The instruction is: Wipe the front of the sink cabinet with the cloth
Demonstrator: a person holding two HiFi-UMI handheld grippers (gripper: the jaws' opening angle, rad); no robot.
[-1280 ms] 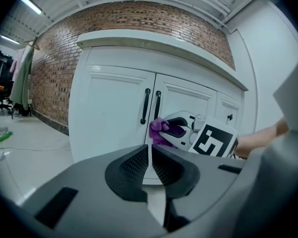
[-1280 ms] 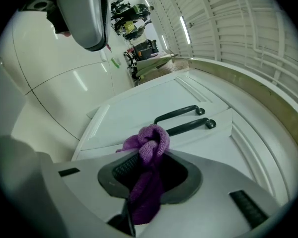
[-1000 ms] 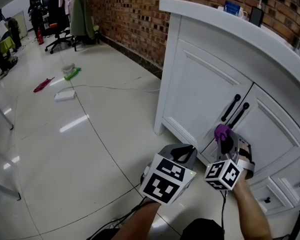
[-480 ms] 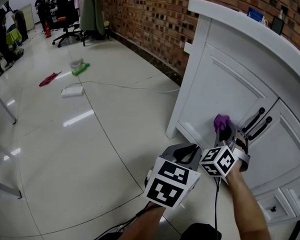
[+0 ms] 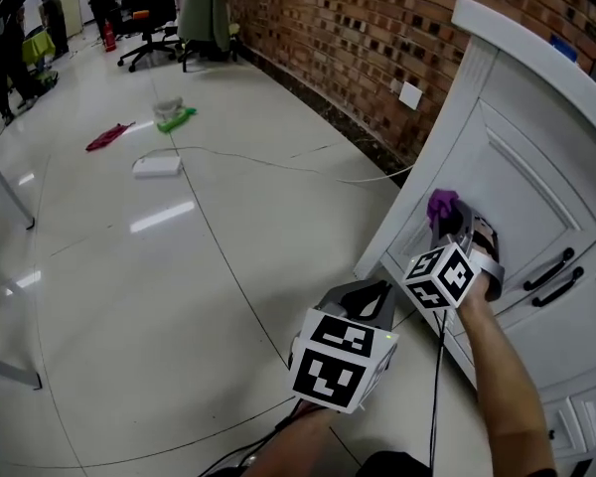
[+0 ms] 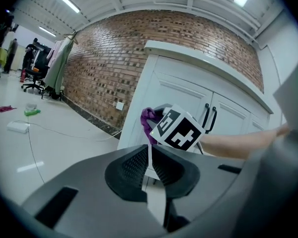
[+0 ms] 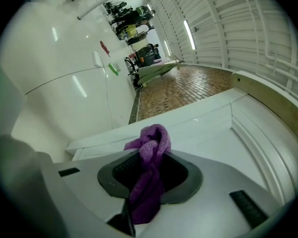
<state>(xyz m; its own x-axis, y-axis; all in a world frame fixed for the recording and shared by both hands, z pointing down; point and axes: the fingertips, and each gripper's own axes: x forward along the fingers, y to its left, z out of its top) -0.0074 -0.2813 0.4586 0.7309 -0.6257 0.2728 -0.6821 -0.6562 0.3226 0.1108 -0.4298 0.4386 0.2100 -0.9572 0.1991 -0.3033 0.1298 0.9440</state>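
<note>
The white sink cabinet fills the right of the head view, its two doors carrying black handles. My right gripper is shut on a bunched purple cloth and holds it against the left door panel near the cabinet's left corner. In the right gripper view the cloth hangs out of the jaws right in front of the white panel. My left gripper hovers lower and left, off the cabinet, shut with nothing in it. The left gripper view shows the cloth beside the right gripper's marker cube.
A brick wall with a socket runs behind the cabinet. On the glossy floor lie a cable, a white power strip, a red rag and a green item. A table leg stands at left.
My right gripper has slid the cloth leftward across the cabinet front, from beside the door handles to the left door panel. The left gripper stayed low beside it.
</note>
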